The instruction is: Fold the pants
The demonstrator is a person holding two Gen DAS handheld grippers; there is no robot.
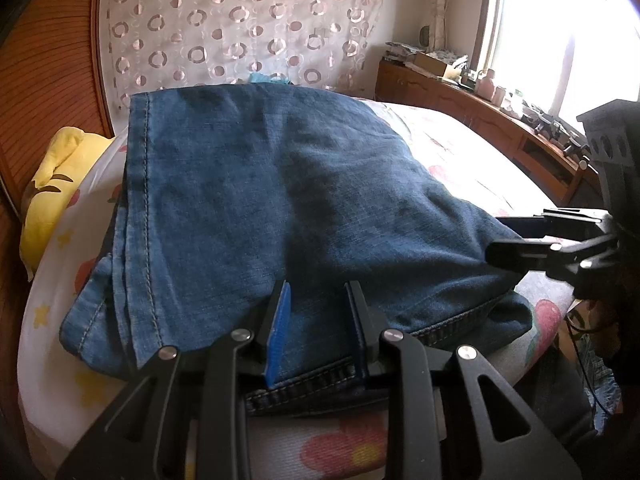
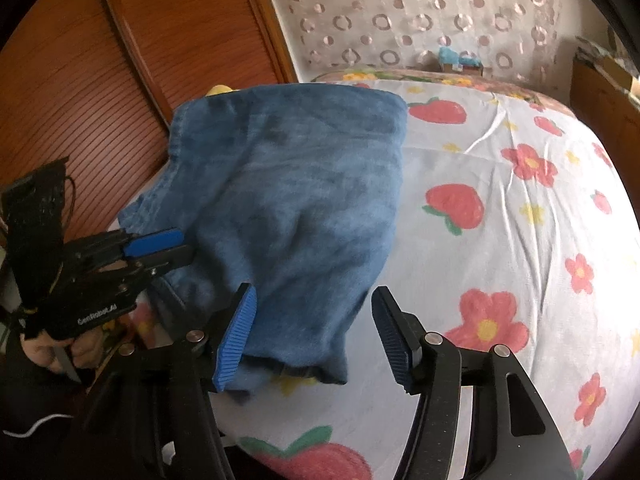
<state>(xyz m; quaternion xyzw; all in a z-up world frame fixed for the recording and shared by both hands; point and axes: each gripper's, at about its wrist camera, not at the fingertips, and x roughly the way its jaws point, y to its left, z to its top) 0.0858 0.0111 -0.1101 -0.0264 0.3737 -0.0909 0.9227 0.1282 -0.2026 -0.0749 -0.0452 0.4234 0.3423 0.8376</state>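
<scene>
I see the blue jeans (image 1: pixel 280 200) lying folded in several layers on the bed sheet (image 2: pixel 500 200), which has printed strawberries and flowers. The jeans lie on the left part of the bed, close to the wooden headboard (image 2: pixel 160 40), with a yellow pillow (image 1: pixel 52 184) beside them. My left gripper (image 1: pixel 318 308) has its jaws closed on the near edge of the jeans; the denim fills the gap between the blue pads. My right gripper (image 2: pixel 316 336) stands with its jaws spread: the near corner of the jeans lies between them, the left pad (image 2: pixel 236 336) touches the cloth, and the right pad is clear of it.
</scene>
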